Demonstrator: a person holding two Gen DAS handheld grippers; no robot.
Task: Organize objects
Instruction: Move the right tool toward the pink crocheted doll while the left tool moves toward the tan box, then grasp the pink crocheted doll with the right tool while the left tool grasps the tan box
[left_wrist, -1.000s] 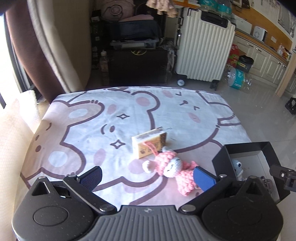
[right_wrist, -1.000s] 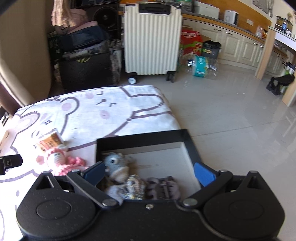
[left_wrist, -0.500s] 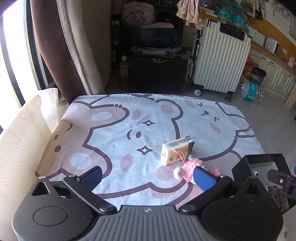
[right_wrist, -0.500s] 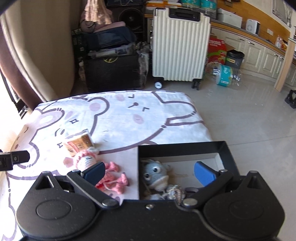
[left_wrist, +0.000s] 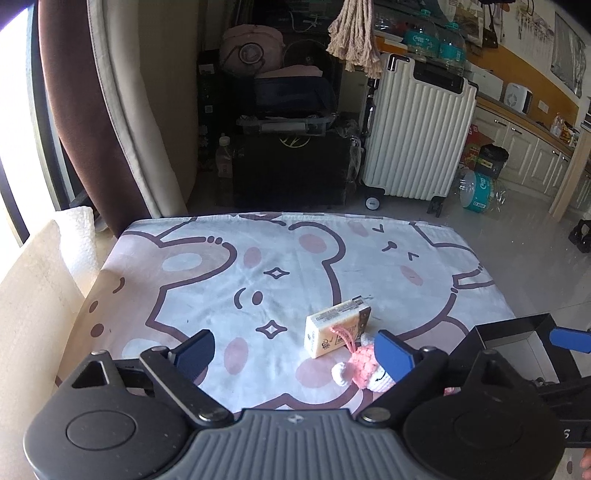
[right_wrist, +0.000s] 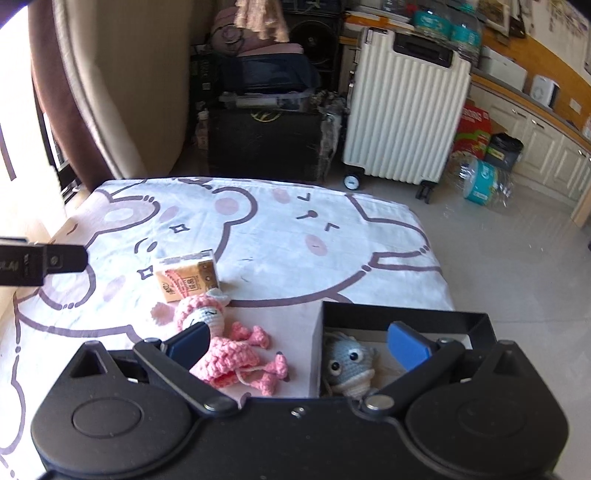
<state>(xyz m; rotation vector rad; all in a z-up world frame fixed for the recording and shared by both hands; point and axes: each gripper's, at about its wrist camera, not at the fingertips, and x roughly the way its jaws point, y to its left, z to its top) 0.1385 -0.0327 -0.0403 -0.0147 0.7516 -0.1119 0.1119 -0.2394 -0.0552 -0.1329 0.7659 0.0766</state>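
Observation:
A pink crocheted doll (right_wrist: 229, 350) lies on the bear-print cloth (right_wrist: 280, 236), also seen in the left wrist view (left_wrist: 364, 371). A yellow tissue pack (right_wrist: 188, 275) lies just behind it, also in the left wrist view (left_wrist: 336, 326). A black box (right_wrist: 406, 317) at the cloth's right front holds a grey-blue crocheted toy (right_wrist: 349, 363). My left gripper (left_wrist: 293, 350) is open and empty, above the cloth left of the doll. My right gripper (right_wrist: 299, 341) is open and empty, above the doll and the box's left wall.
A white suitcase (left_wrist: 413, 136) and dark stacked cases (left_wrist: 291, 162) stand beyond the cloth's far edge. A curtain (left_wrist: 110, 110) hangs at the far left. A cream cushion (left_wrist: 33, 314) lies along the left side. Tiled floor (right_wrist: 517, 266) is to the right.
Both grippers have pulled back and up, so more of the cloth and room shows. The right gripper has shifted left from over the box toward the doll. Objects have not moved.

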